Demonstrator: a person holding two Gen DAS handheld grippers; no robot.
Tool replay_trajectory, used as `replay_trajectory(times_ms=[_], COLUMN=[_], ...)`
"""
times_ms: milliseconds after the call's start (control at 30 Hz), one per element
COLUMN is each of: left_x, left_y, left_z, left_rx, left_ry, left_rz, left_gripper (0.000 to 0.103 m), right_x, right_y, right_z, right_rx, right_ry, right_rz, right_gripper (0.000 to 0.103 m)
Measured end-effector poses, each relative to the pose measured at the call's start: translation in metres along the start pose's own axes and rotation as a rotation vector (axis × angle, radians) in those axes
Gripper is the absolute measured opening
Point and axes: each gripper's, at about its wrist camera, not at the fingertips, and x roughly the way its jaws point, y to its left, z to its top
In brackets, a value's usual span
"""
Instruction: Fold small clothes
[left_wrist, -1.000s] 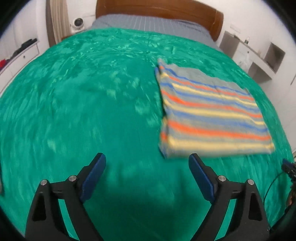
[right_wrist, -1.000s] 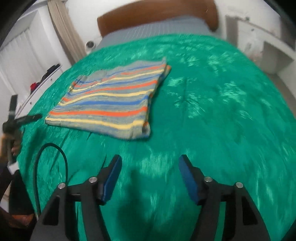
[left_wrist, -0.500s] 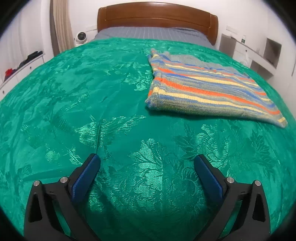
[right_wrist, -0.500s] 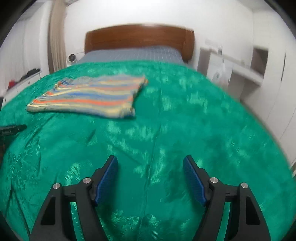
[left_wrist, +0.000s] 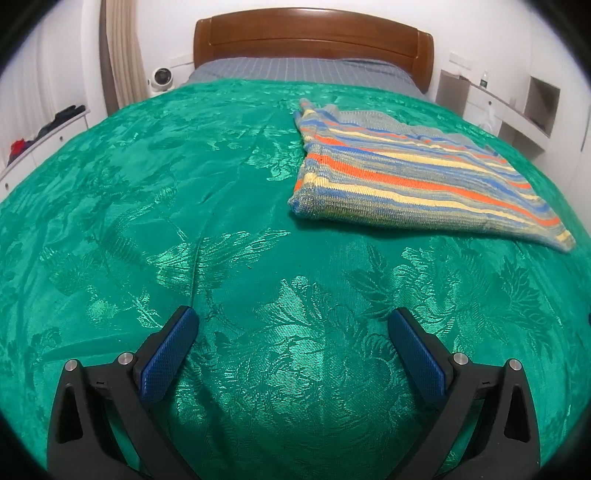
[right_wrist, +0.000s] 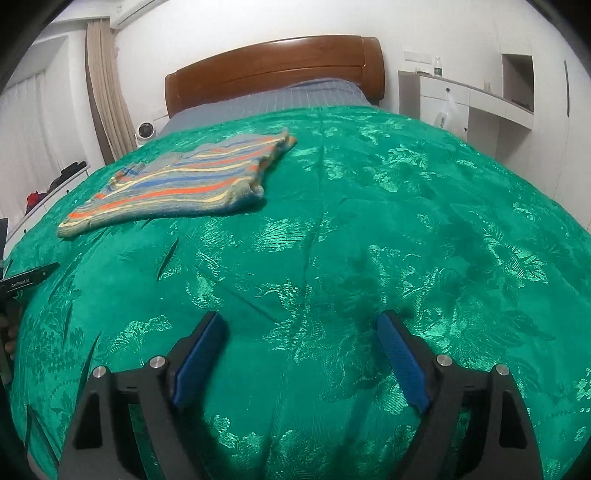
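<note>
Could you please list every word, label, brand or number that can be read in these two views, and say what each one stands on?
"GenRobot.AI": white letters on the black bar of the left gripper's body, at the left edge of the right wrist view.
Bottle on the white shelf by the headboard: its label is too small to read.
Striped knit garment and green bedspread: no text seen.

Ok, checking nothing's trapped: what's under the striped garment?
The folded striped garment lies flat on the green bedspread, which shows all around it. Whatever is directly beneath it or inside its folds is covered.
</note>
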Motion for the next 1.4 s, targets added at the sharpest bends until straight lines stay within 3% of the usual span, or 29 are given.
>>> replay_trajectory(times_ms=[900,1400], left_x=[-0.001,0.0], left_y=[-0.01,-0.004], left_z=[-0.001,-0.001], left_rx=[0.026,0.011], left_ry=[-0.011,-0.016], left_rz=[0.049,0.018], left_gripper=[0.102,0.102], right_x=[0.001,0.001], right_y=[0.001,0.001], right_z=[-0.001,-0.001], right_rx=[-0.006,-0.007], right_ry=[-0.005,-0.005], right_rz=[-0.005,-0.005], right_gripper=[0.086,0.086])
